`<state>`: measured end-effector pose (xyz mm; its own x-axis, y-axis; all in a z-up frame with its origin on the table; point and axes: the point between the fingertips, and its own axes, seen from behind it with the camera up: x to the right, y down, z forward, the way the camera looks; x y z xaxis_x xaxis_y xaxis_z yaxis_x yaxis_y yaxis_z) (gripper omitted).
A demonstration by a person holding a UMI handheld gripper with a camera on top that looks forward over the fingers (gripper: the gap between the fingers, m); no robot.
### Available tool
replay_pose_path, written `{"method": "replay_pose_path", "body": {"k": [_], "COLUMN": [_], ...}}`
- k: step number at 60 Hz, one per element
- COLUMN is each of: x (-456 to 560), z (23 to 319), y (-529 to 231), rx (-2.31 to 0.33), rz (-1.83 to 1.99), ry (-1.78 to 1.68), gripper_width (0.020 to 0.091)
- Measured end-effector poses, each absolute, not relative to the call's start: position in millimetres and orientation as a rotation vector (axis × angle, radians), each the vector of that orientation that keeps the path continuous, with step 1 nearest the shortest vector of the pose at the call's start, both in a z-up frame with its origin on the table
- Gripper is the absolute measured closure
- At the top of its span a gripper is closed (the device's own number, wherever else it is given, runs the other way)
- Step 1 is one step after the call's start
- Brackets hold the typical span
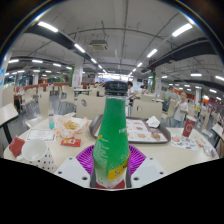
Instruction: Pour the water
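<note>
Gripper view: hand-held gripper [112, 168] clamps an upright green bottle [113, 135] — contents unclear — before a cluttered table [185, 152].

My gripper [112, 168] is full – the green bottle [113, 135] sits clamped between its fingers and blocks the way straight ahead. To my left the table [175, 158] is crowded: a white cup [36, 152] near the fingers, a red packet [70, 142] and a paper food tray [71, 124] beyond it. To my right a grey tray [146, 131] lies just behind the bottle, with bare tabletop nearer me – the one gap I see for passing. Further right stands a red box [188, 129]
</note>
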<state>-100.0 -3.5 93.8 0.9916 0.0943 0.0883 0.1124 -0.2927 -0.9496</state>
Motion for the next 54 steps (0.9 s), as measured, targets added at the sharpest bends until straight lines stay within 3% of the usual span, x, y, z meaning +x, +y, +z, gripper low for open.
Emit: {"method": "replay_pose_path", "body": {"k": [1, 4, 5, 6, 7, 14, 23, 24, 30, 32, 35, 54], "x": [-96, -99, -98, -97, -99, -99, -101, -102, -107, -105, -105, -106], "z": [74, 58, 70, 56, 67, 68, 66, 65, 52, 49, 58, 128], "y": [17, 25, 14, 26, 14, 13, 12, 11, -4, -8, -20, -124], "rx": [-1.868, -1.859, -1.838, -1.838, -1.820, -1.801, -1.850, -1.861, -1.996, -2.033, -2.040, -2.202], "rz": [0.009, 0.061, 0.064, 0.058, 0.061, 0.073, 0.080, 0.082, 0.129, 0.143, 0.147, 0.028], "ry": [-0.141, -0.138, -0.144, -0.154, -0.160, -0.167, -0.174, -0.178, -0.202, -0.201, -0.191, -0.130], "gripper_width": [0.0705, 0.0699, 0.0699, 0.0697, 0.0699, 0.0700, 0.0612, 0.0592, 0.0301, 0.0235, 0.0273, 0.0256]}}
